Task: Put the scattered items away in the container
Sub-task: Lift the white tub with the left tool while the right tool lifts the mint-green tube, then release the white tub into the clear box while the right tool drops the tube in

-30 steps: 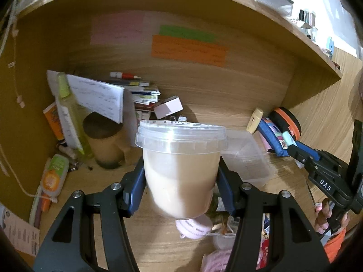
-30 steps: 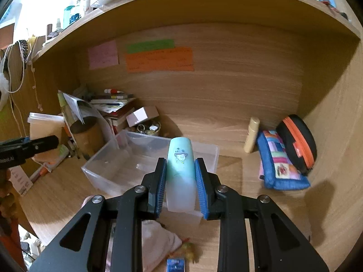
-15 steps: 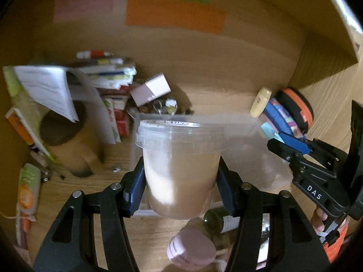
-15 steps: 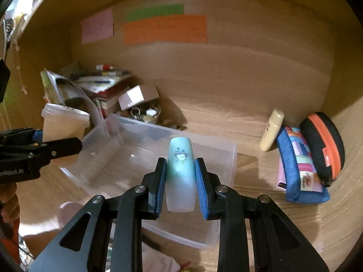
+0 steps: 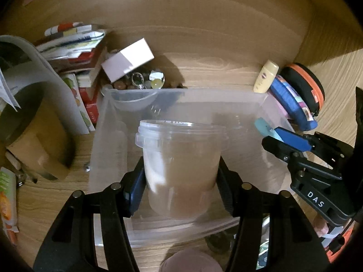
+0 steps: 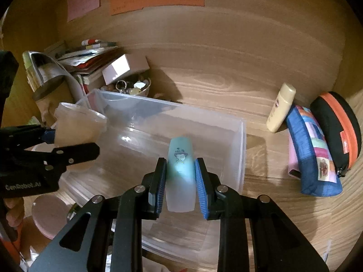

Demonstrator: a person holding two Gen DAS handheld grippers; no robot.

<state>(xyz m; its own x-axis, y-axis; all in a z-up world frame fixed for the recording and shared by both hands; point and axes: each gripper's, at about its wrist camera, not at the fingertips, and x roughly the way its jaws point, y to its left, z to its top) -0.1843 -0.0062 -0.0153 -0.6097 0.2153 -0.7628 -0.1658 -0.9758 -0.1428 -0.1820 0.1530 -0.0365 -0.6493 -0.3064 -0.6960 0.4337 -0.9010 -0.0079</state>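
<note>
Both tools have been lowered over the clear container [image 6: 240, 149]: left tool [image 5: 181, 181] clamped on upright lidded tub [image 5: 181, 154]; right tool [image 6: 180, 181] clamped on upright bottle [image 6: 180, 158]. Container floor lies bare beneath.

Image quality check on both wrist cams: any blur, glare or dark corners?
Left wrist: dim, warm cast, black fisheye corners; paper stack smeared, clear tub between the jaws sharp. Right wrist: wood grain streaked at the right edge, a bright glare patch on the pale blue bottle, and a small highlight on the clear bin.
</note>
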